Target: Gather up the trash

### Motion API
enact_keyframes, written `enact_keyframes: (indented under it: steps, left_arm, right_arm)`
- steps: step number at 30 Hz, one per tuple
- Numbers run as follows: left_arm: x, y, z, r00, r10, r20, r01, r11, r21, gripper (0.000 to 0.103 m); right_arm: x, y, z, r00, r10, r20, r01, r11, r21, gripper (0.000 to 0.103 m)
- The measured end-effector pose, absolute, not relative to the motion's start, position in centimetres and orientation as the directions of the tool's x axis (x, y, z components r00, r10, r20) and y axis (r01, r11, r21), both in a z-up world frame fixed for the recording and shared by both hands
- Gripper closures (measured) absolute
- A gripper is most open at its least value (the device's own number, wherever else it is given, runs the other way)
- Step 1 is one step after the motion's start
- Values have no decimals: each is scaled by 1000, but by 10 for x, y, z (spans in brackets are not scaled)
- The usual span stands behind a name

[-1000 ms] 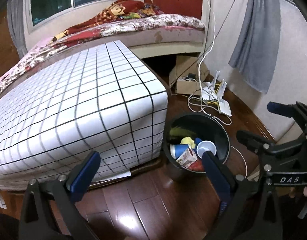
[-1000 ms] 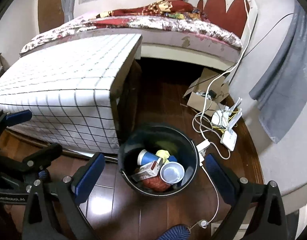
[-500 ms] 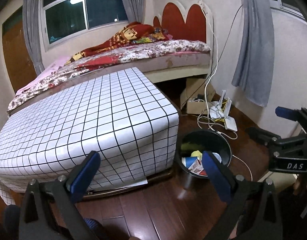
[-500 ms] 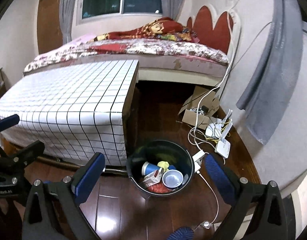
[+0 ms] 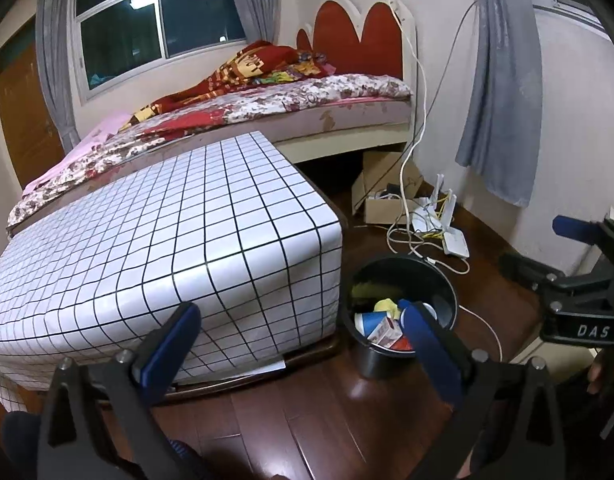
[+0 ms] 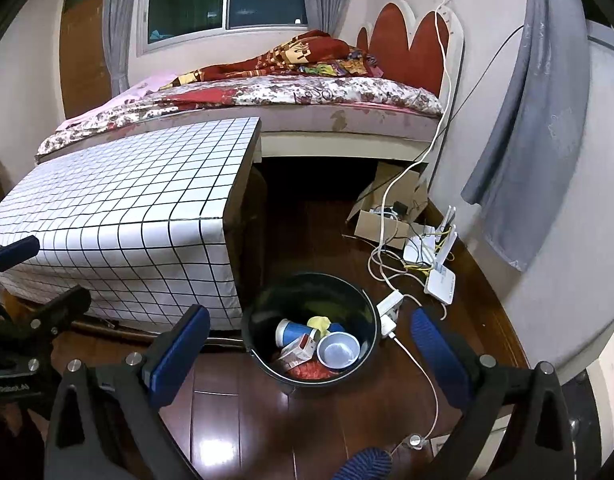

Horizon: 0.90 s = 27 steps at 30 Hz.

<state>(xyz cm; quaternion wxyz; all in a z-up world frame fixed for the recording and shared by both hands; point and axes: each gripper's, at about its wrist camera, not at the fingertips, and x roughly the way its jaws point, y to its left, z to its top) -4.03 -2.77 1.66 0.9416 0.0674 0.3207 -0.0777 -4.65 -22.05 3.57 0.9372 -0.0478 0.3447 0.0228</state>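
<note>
A black trash bin [image 5: 371, 356] [image 6: 367, 316] stands on the dark wood floor beside the checkered table. Inside it lie a blue paper cup [image 6: 291, 331], a white cup [image 6: 339, 350], a small carton [image 6: 297, 350], a yellow scrap [image 6: 319, 322] and red wrappers [image 6: 313, 370]. My left gripper [image 5: 303, 344] is open and holds nothing, raised well back from the bin. My right gripper [image 6: 307, 344] is open too, empty, hovering above and in front of the bin. In the left wrist view the right gripper [image 5: 547, 248] shows at the right edge.
A low table with a white grid cloth [image 5: 167, 240] [image 6: 127, 208] fills the left. Behind it is a bed [image 5: 287, 100]. A cardboard box [image 6: 387, 216], white routers [image 6: 441, 276], a power strip [image 6: 389, 306] and loose cables [image 6: 423, 380] lie on the floor right of the bin.
Both grippers have pulled up and back from the bin, which now looks smaller and lower in both views. Both jaws stay open and empty.
</note>
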Motion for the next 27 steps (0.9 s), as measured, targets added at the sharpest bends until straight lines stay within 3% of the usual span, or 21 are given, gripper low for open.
enact_keyframes:
  steps: [27]
  left_arm:
    - [-43, -33, 20, 785, -108, -610, 195, 978, 79, 1]
  right_arm:
    - [-46, -219, 35, 764, 21, -644, -83, 994, -66, 1]
